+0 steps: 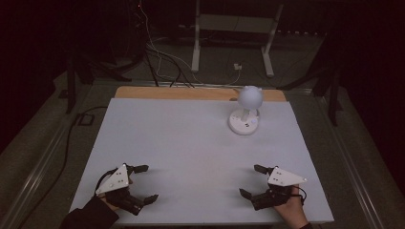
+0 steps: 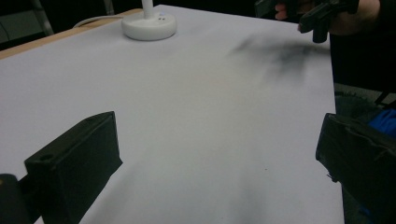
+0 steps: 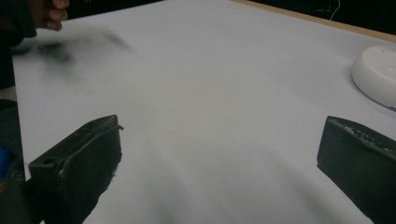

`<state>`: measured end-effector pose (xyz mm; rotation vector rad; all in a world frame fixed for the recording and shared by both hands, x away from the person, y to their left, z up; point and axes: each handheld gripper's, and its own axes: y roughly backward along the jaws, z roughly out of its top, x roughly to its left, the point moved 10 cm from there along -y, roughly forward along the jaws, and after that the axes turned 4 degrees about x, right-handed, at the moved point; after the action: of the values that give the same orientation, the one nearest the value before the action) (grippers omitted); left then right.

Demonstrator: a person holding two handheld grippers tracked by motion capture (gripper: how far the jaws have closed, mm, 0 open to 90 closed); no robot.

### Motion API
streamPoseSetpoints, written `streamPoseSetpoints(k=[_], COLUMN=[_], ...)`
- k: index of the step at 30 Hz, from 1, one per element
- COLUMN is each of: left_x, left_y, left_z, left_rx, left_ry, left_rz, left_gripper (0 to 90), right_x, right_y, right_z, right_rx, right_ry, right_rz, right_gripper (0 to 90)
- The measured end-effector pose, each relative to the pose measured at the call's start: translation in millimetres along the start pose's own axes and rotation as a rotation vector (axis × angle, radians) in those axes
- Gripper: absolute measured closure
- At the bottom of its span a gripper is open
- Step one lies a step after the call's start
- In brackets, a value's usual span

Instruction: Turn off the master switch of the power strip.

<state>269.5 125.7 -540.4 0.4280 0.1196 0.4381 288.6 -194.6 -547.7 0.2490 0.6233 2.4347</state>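
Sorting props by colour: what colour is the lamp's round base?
White; the lamp's round base shows best in the left gripper view.

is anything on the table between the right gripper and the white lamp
Nothing visible. The right gripper, jaws wide apart, sits at the near right edge; bare white tabletop runs to the white globe lamp on its round base.

Cables (image 1: 162, 62) and a metal frame (image 1: 234, 28) lie beyond the table (image 1: 191, 143).

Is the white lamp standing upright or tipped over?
Upright. The lamp sits flat on its round base on the table, its stem rising straight to the globe.
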Motion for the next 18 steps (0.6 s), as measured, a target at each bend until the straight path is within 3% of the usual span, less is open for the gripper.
streamPoseSetpoints(k=[10, 18], left_x=[-0.3, 0.0], left_y=[-0.3, -0.2], left_z=[0.3, -0.1], left_rx=[-0.002, 0.004], left_ry=[-0.001, 0.001], left_rz=[-0.002, -0.004], left_gripper=[0.3, 0.3], right_x=[3.0, 3.7], right_y=[-3.1, -6.4], right_z=[-5.7, -9.5], right_rx=[0.066, 0.104], right_ry=[-0.021, 0.030], right_rz=[0.037, -0.004], right_gripper=[0.0, 0.0])
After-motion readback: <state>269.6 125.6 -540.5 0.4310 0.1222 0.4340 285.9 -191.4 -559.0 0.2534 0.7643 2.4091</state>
